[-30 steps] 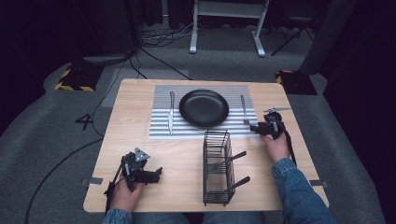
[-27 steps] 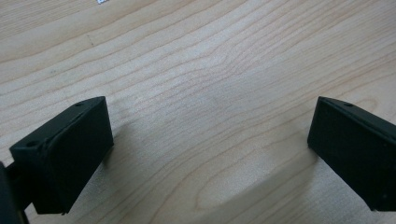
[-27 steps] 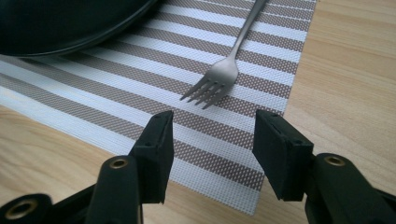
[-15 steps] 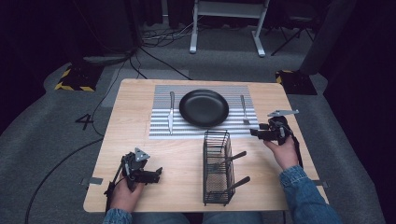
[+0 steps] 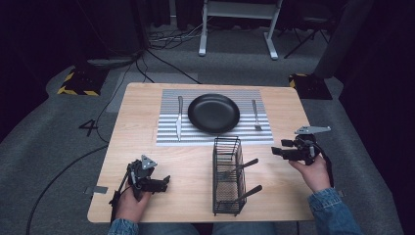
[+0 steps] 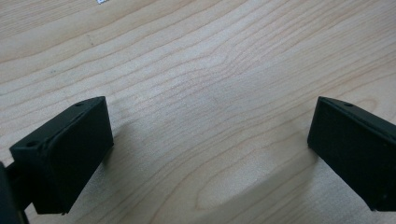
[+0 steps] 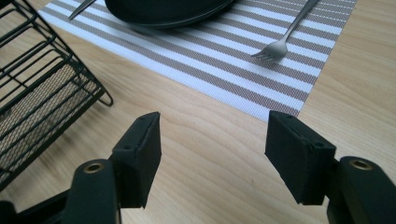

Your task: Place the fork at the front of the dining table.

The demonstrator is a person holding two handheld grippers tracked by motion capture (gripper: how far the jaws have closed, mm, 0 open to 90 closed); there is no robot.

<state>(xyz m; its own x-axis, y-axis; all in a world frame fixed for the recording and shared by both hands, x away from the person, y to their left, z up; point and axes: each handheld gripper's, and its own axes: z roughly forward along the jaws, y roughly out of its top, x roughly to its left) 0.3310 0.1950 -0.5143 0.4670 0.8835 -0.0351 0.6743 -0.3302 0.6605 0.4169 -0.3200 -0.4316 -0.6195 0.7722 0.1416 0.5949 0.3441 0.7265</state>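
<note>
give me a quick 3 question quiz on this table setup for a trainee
1. True or false: the fork lies on the striped mat, on the opposite side of the black plate from the knife.
2. How do the jaws of the right gripper stand? A) clamped on the fork B) open and empty C) shut on nothing
3. Fill in: the wire basket lies on its ____, with two dark handles poking out toward the right gripper.

Key
1. True
2. B
3. side
</note>
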